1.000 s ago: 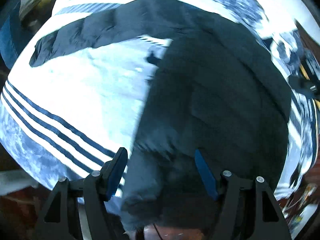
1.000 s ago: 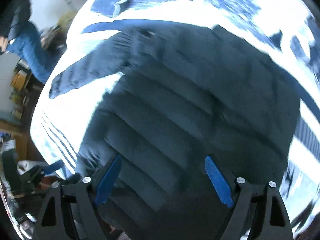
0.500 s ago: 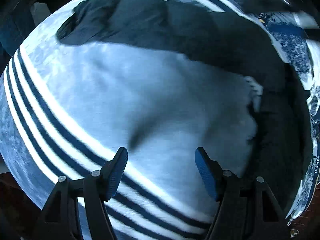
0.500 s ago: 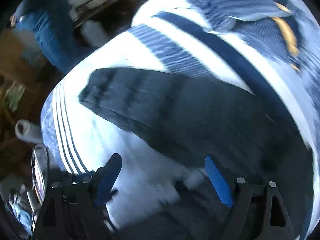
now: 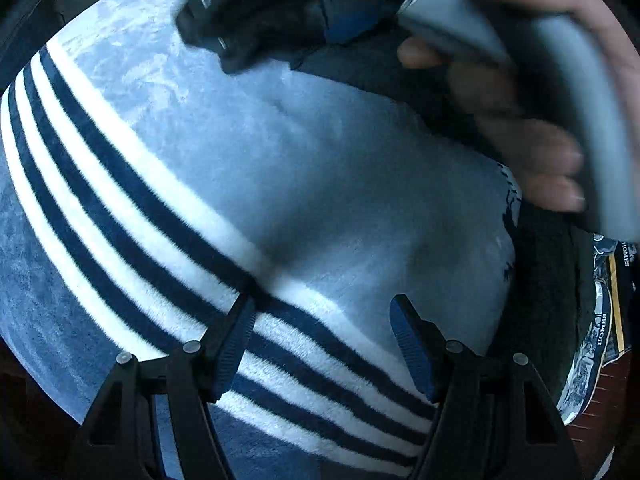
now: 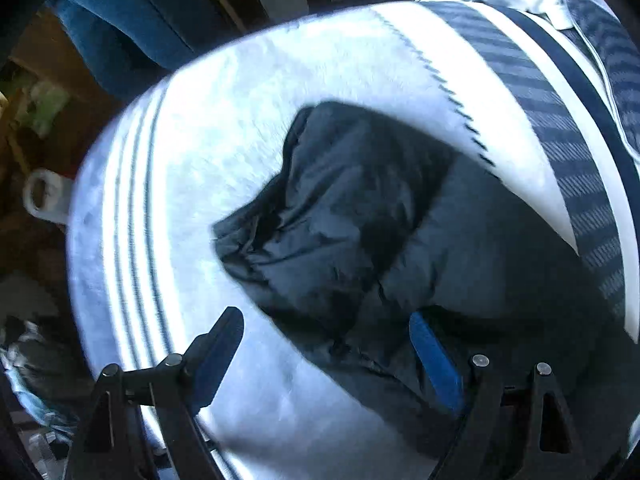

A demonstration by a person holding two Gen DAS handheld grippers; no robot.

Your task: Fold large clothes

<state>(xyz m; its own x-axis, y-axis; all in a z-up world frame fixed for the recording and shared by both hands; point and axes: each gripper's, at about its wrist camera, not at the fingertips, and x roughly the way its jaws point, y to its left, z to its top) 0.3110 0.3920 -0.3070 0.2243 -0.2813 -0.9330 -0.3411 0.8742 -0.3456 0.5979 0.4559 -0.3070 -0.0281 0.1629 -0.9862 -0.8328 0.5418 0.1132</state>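
Observation:
A dark navy puffer jacket (image 6: 360, 216) lies on a light blue blanket with navy and white stripes (image 6: 224, 128). In the right wrist view one sleeve reaches up and left. My right gripper (image 6: 326, 344) is open just above the sleeve's lower edge, the right finger over the dark fabric. In the left wrist view my left gripper (image 5: 322, 332) is open and empty over the striped blanket (image 5: 280, 168). The jacket (image 5: 540, 304) shows only at the right and top edge there. The right gripper (image 5: 280, 12) and the hand holding it cross the top.
A patterned bedsheet edge (image 5: 604, 320) shows at the far right of the left wrist view. A blue chair or cushion (image 6: 116, 28) and a white jug (image 6: 44, 196) stand beside the bed in the right wrist view. A striped pillow (image 6: 600, 40) lies at the top right.
Both grippers swung away from the jacket's body toward its sleeve side. The right gripper and hand have come into the left wrist view. Both stayed open.

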